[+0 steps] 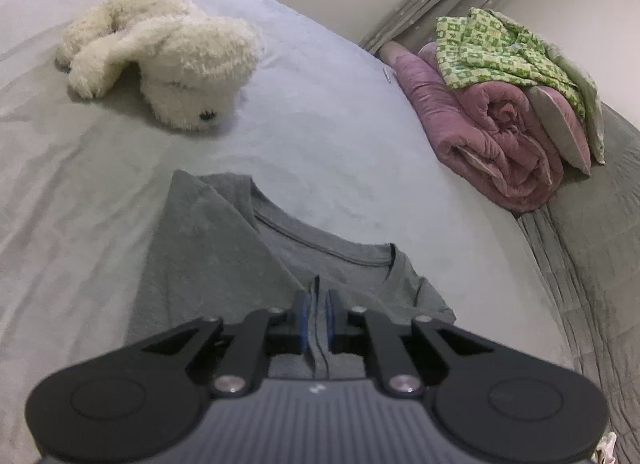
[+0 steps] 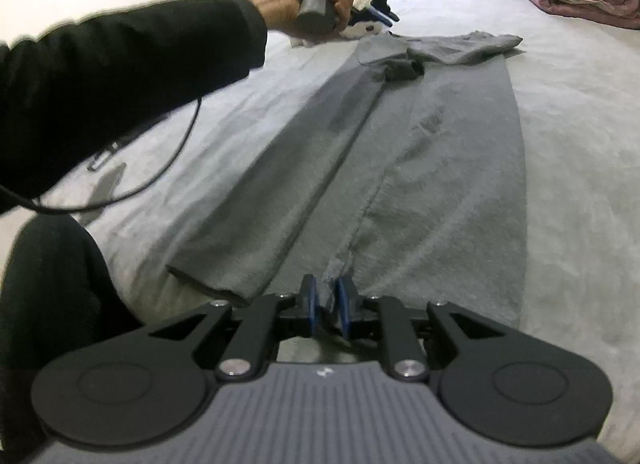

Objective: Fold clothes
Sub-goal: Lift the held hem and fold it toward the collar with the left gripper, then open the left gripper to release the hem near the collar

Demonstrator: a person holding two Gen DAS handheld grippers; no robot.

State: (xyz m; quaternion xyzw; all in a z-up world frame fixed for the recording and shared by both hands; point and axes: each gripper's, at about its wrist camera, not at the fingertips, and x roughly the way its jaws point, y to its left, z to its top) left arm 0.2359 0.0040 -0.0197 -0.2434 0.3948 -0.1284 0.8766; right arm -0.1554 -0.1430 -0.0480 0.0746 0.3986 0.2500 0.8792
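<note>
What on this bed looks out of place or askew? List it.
The grey T-shirt is only half folded: one long side is turned over the middle, and its sleeve is bunched near the collar. Both grippers, left and right, pinch its fabric. A white plush toy lies flopped on the bed beyond the collar.

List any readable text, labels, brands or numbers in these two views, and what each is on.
None can be read.
Green patterned cloth on the pink quilt: block shapes that could be characters, too blurred to read.
Left claw body: small pale mark, no legible letters.
Right claw body: the same kind of mark, illegible.
Grey T-shirt: no print or tag visible.
Plush toy: no label visible.
</note>
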